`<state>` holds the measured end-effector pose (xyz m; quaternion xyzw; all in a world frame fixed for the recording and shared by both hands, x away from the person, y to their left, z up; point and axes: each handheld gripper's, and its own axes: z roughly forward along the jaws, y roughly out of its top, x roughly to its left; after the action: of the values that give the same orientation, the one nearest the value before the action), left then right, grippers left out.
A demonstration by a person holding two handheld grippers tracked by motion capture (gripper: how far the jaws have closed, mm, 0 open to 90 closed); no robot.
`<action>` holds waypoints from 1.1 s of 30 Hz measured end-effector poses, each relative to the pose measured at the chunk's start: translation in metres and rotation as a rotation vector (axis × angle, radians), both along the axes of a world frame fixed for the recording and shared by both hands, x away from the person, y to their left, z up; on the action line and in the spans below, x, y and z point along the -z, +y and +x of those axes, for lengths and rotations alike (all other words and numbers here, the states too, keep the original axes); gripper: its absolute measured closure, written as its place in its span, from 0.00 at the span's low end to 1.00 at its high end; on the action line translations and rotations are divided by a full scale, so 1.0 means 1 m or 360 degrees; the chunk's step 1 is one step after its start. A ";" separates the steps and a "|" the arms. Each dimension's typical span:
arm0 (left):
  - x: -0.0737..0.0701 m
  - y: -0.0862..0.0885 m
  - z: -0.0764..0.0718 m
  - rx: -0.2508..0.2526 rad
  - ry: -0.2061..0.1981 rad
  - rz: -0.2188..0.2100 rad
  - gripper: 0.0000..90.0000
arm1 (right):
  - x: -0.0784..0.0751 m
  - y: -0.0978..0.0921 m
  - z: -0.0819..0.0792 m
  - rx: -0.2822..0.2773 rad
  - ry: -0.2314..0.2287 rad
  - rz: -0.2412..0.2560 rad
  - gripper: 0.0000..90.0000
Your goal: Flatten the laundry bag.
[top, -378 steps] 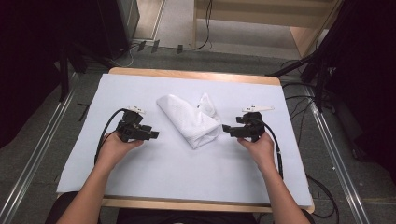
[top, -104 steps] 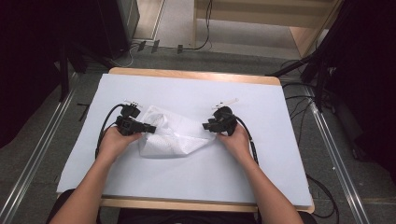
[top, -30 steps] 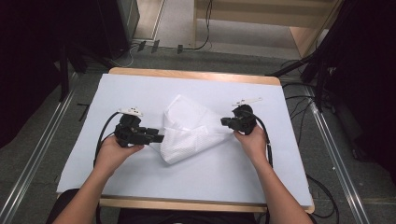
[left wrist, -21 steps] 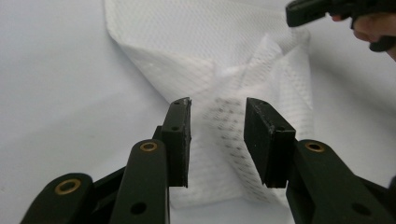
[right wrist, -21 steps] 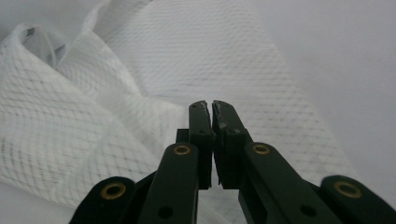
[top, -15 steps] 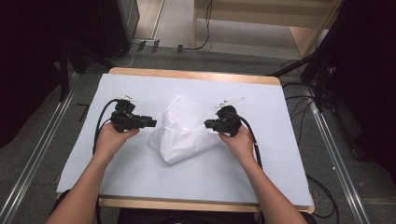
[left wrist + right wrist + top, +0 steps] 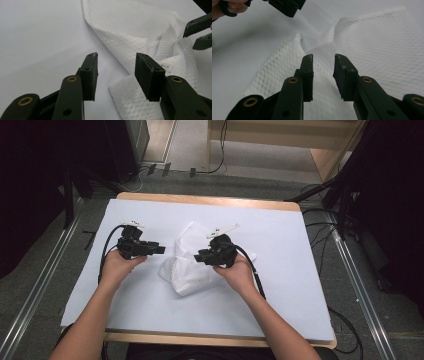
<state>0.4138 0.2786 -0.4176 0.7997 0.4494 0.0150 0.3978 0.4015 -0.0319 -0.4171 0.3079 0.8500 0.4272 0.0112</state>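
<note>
Both tongs, left (image 7: 116,75) and right (image 7: 323,75), now gape apart, having released the white cloth (image 7: 192,270); its fold lies rumpled, needing regrasping.

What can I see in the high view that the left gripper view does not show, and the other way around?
The high view alone gives the person's forearms, the wooden table edge, the floor and cables around it, and the left gripper from outside. The left gripper view alone gives that gripper's jaws from close, standing open, one over the cloth's folded edge, and the diamond weave. Both share the white cloth, the white table cover and the right gripper.
</note>
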 end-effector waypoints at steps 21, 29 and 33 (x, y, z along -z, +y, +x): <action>0.000 0.010 0.000 -0.0038 -0.0001 -0.0020 0.57 | 0.013 0.054 0.000 -0.0187 0.0104 -0.0070 0.98; -0.002 0.008 -0.001 -0.0035 -0.0008 -0.0018 0.57 | -0.006 0.037 -0.014 -0.0237 0.0081 -0.0006 0.99; -0.003 0.002 -0.002 -0.0015 -0.0014 -0.0017 0.57 | -0.010 0.021 -0.027 -0.0249 0.0081 0.0012 0.99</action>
<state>0.4119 0.2810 -0.4142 0.7954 0.4516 0.0180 0.4039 0.3746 -0.0113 -0.4071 0.2512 0.8699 0.4221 -0.0451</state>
